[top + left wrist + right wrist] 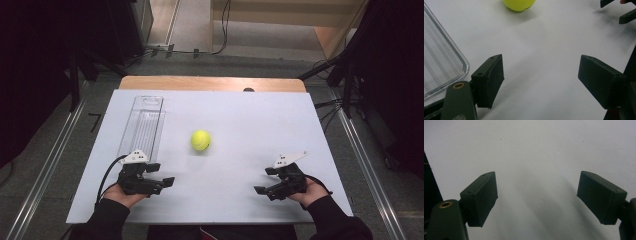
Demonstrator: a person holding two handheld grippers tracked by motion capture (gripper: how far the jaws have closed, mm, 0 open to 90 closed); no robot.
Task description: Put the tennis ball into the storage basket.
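Observation:
A yellow-green tennis ball (200,140) lies near the middle of the white tabletop (250,120); the left gripper view has it at the top edge (519,4). My left gripper (162,175) rests at the front left, pointing right, below and left of the ball. Its jaws (540,77) stand apart over bare tabletop, open. My right gripper (264,180) rests at the front right, pointing left, open as well, with only white surface between its jaws (536,195). Its two jaw tips also appear far off in the left gripper view (621,10).
A long clear plastic tray (142,125) lies along the left side of the table, just behind my left gripper, its rounded corner close to the left jaw (461,65). Wooden table edge (210,82) at the back; dark stands and cables surround the table.

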